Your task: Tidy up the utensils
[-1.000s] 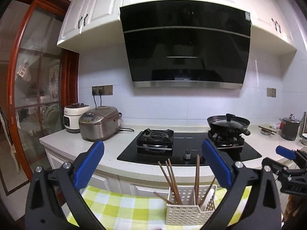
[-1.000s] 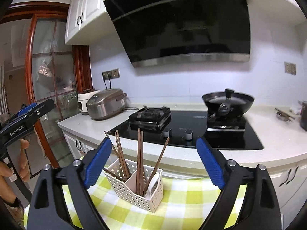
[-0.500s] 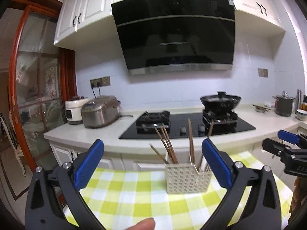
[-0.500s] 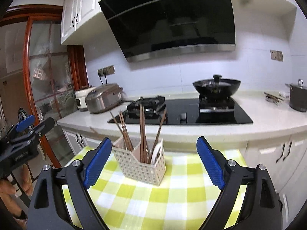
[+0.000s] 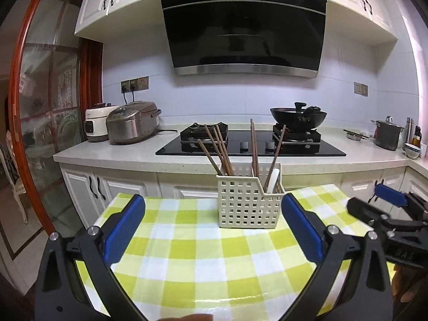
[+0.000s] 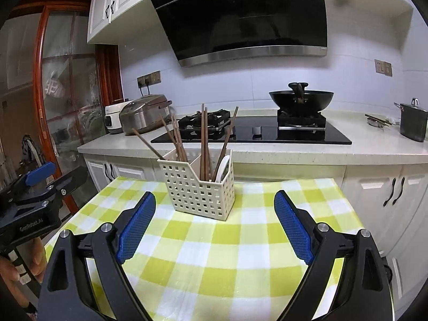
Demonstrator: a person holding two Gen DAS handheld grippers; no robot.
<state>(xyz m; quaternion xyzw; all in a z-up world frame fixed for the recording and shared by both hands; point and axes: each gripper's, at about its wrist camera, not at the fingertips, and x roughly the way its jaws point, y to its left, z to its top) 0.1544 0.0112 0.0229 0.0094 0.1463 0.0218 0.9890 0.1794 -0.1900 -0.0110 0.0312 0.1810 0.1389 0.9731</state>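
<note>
A cream perforated utensil basket stands on the green-checked tablecloth, holding several brown chopsticks and a white spoon. It also shows in the right wrist view, with the chopsticks and the spoon. My left gripper is open and empty, in front of the basket. My right gripper is open and empty, also short of the basket. Each gripper shows at the edge of the other's view.
Behind the table runs a white counter with a black hob, a wok, two rice cookers and a steel pot. A wood-framed glass door stands at left.
Both grippers have tilted down, so the basket and tablecloth now sit higher and fuller in both views. Both stay open and empty.
</note>
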